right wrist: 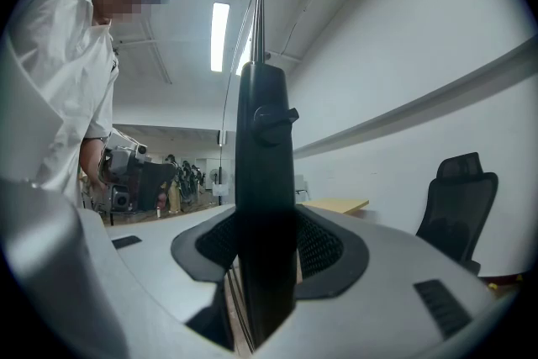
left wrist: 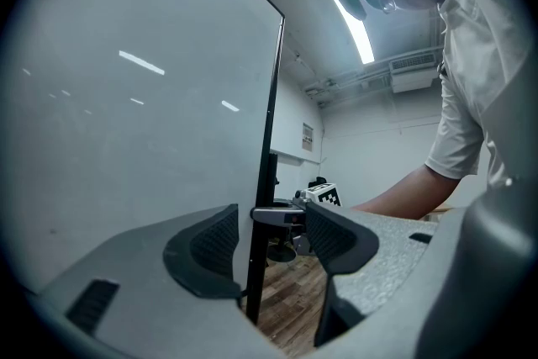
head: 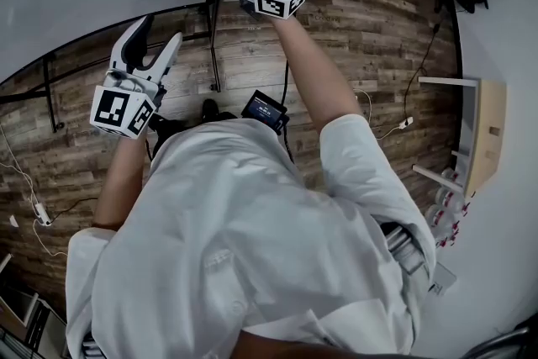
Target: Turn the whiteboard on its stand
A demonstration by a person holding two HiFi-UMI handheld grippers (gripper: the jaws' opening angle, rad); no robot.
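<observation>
At the thin edge of the glossy whiteboard (left wrist: 126,97), left gripper (left wrist: 269,244) gapes astride; right gripper (right wrist: 267,252) pinches the black stand post (right wrist: 265,139).

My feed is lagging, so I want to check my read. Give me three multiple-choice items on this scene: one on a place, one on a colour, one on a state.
1. What stands between the left gripper's jaws? A) the whiteboard's edge B) a chair arm C) a cable
2. What colour is the stand's post? A) white B) black C) red
3. How is the right gripper? A) open and empty B) shut on a cable C) shut on the post
Answers: 1 A, its jaws stand apart with the edge between them; 2 B, it shows black in the right gripper view; 3 C, both pads press the post.
</observation>
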